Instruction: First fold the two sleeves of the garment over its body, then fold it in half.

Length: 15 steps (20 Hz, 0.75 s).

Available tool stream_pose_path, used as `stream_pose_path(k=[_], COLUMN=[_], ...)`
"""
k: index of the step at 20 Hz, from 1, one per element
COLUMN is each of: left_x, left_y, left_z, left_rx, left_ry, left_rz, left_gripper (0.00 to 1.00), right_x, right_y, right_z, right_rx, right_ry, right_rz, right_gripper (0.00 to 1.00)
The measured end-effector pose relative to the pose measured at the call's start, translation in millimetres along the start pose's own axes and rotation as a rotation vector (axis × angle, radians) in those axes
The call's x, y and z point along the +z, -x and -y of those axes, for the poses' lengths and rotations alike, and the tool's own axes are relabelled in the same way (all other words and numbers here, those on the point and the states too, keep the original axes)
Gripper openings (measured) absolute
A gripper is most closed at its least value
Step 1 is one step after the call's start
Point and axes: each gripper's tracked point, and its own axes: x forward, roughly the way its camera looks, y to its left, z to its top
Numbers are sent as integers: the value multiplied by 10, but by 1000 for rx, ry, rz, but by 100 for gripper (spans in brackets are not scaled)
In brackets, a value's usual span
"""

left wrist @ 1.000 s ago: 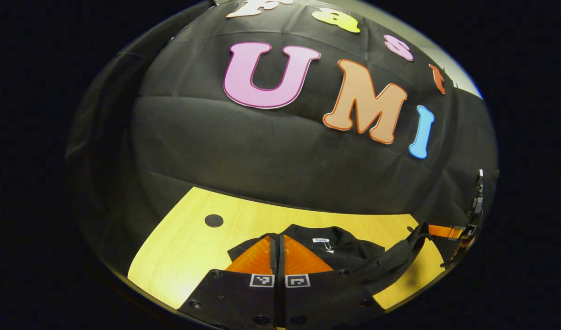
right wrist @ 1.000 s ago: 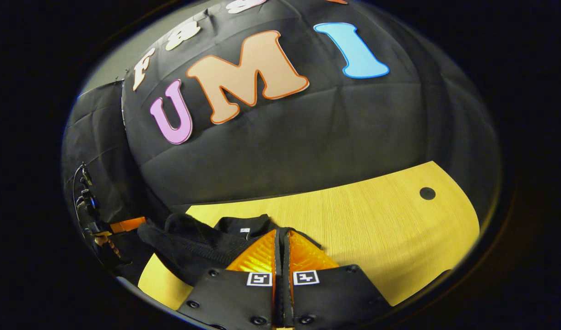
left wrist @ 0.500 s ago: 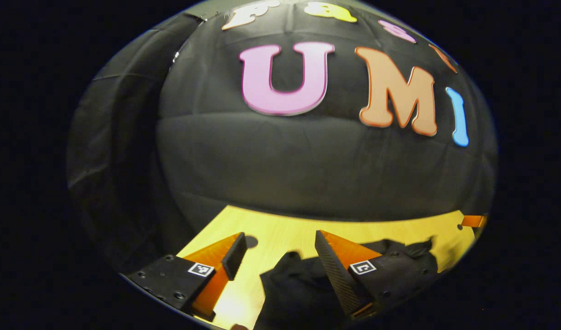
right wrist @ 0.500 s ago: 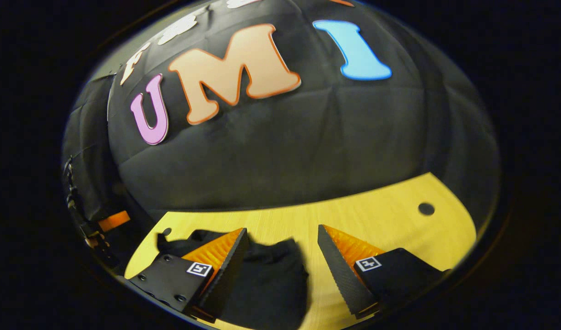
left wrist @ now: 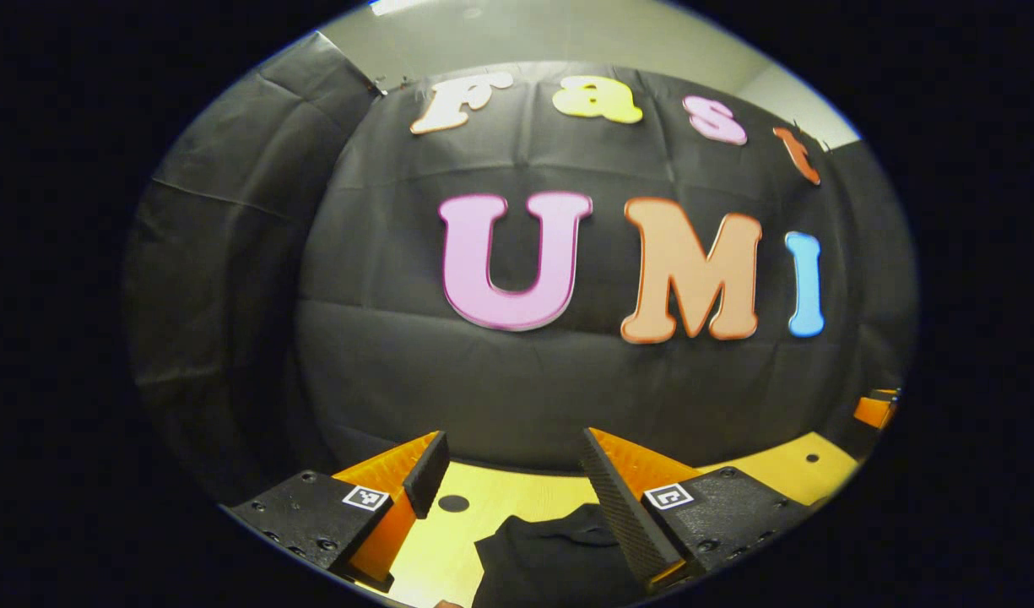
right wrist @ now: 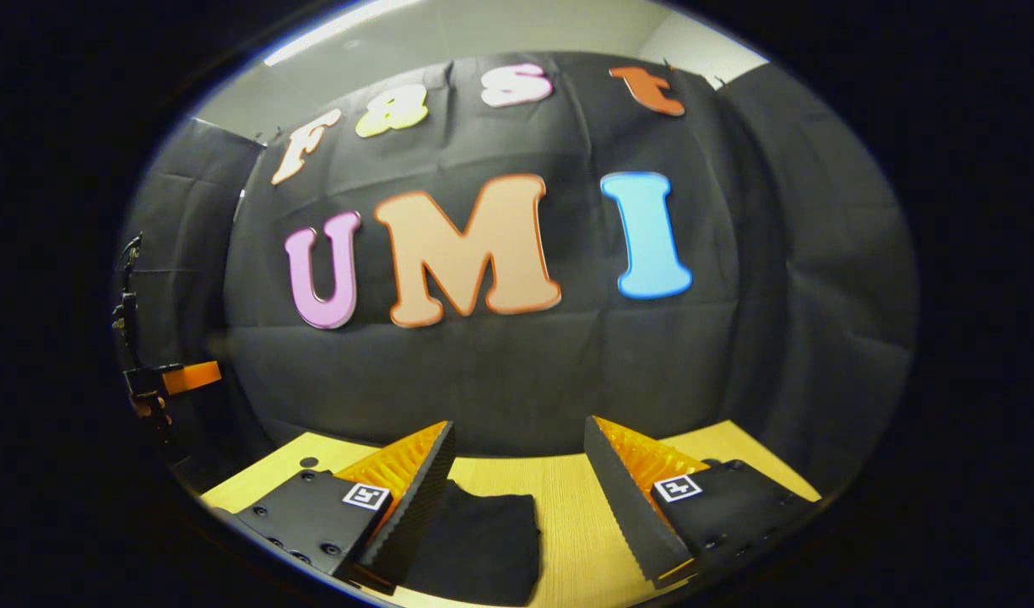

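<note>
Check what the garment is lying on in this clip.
The garment lies on the wooden table, folded into a compact dark bundle, below the open fingers of both grippers. The tabletop directly beneath it is covered, and its inner layers cannot be seen.

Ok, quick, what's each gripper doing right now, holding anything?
Left gripper: open, holding nothing, above the garment.
Right gripper: open, holding nothing, garment on the table below.
</note>
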Motion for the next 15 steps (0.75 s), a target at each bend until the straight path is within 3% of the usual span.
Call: stream_pose_path(k=[1, 2, 5, 6, 9, 15], left_x=[134, 245, 475, 528, 582, 772], left_y=[180, 365, 967, 1145, 1610, 2270], left_z=[-27, -59, -163, -183, -216, -349], left_rx=[-9, -16, -16, -20, -41, -56], left_ry=[-4, -18, -81, -95, -111, -113], left_rz=[30, 46, 80, 92, 95, 145], left_gripper=[92, 93, 92, 92, 92, 92], right_x=[77, 145, 260, 295, 271, 260], right_y=[242, 449, 1062, 1244, 1769, 2480], right_z=[-60, -122, -216, -251, -414, -589], right_rx=[6, 14, 14, 10, 27, 27], right_ry=[12, 20, 19, 14, -5, -18], right_rz=[23, 43, 98, 118, 131, 160], right_gripper=[97, 94, 97, 93, 96, 93])
